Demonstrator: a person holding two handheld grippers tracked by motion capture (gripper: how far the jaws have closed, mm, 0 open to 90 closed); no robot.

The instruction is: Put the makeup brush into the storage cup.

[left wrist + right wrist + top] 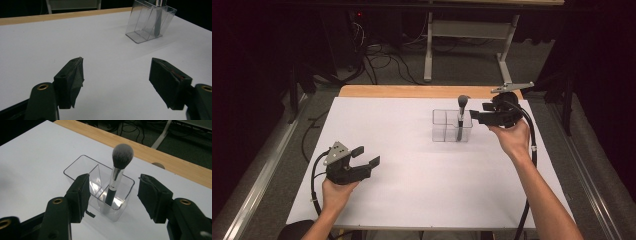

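Observation:
A makeup brush with a grey-white head, silver ferrule and black handle stands upright in a clear plastic organizer, in the compartment nearest my right gripper. In the high view the brush rises from the organizer's right side, at the table's far middle. My right gripper is open just right of the organizer, its jaws apart on either side of the brush with nothing held. My left gripper is open over the near left of the table; nothing lies between its jaws. The organizer stands far ahead of it.
A white sheet covers the table, with a wooden strip along the far edge. Beyond the table stand a metal stand's legs and loose cables on the floor.

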